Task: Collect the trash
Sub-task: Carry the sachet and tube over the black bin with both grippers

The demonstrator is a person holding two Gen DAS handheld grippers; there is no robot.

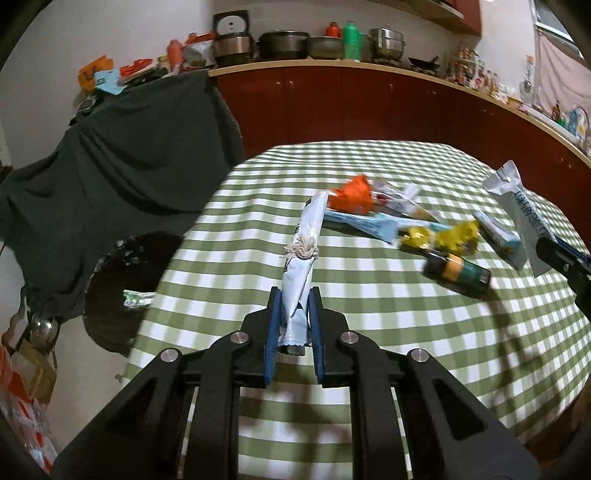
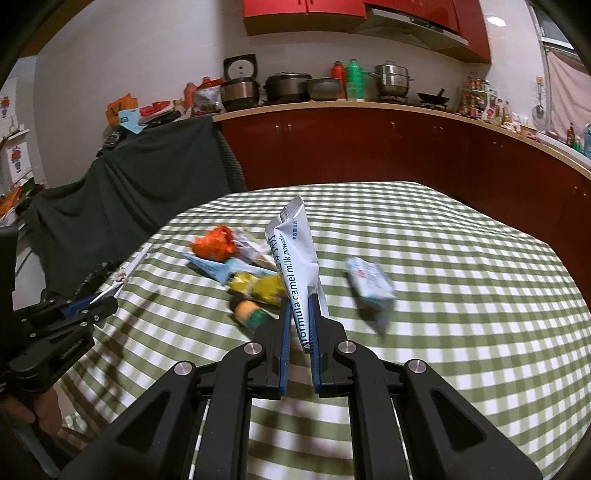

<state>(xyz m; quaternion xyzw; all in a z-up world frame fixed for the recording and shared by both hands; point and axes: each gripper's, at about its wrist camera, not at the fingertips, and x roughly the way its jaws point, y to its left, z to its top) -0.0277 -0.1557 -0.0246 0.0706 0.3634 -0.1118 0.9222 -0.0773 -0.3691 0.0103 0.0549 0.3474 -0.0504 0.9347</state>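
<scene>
A desk under a green-and-white checked cloth fills the foreground. Beyond its far edge runs a dark red cabinet run with a pale countertop carrying pots, a rice cooker and bottles (all crowded together). Red wall cupboards hang above on a white wall. Off the desk's left edge a dark cloth drapes over furniture. A curtained window sits at far right.

Home kitchen: red base cabinets at 12 o'clock carry pots, a steamer and a wok; checked-cloth dining table in front.
</scene>
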